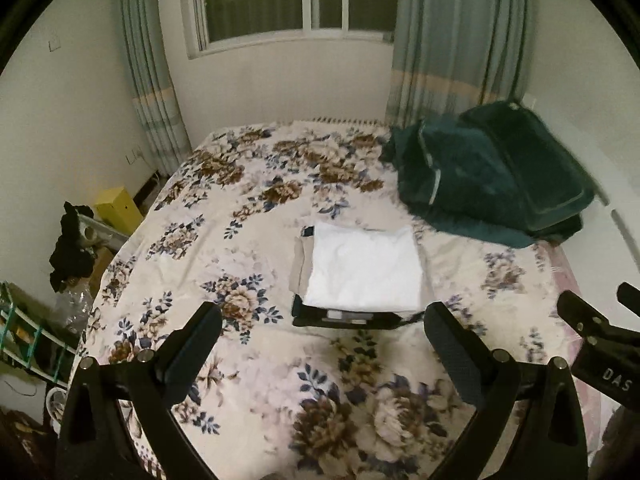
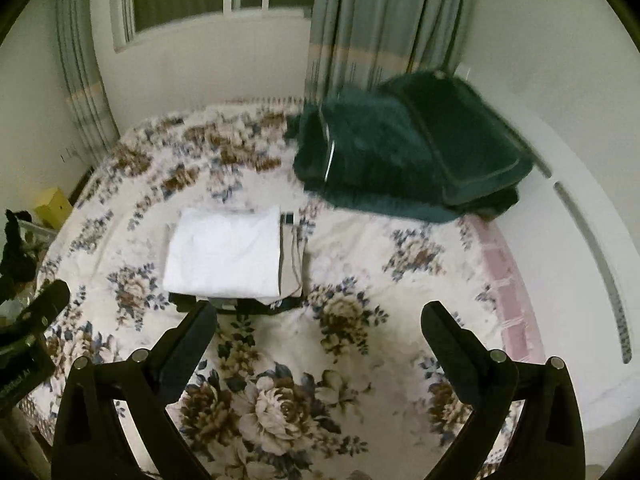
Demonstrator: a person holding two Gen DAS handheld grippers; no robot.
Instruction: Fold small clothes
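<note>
A bed covered with a cream floral bedspread fills most of both wrist views, its brown and blue flower clusters spread across the fabric. At the far right corner of the bed, against the white wall and below a pale blue-grey curtain, lies a heap of dark green bedding, a flat cushion-like piece resting on top of a plusher folded layer. Near the middle of the bed sits a small stack of folded clothes: a white folded garment on top, a beige folded piece showing along one side beneath it, and a dark garment at the bottom, its edge poking out toward the cameras. The left gripper hangs above the bedspread just short of the stack, jaws spread wide with nothing between them. The right gripper hangs beside it, a little to the right of the stack, likewise spread wide and holding nothing. On the floor to the left of the bed stand a yellow box and some dark clutter, too blurred to identify.
</note>
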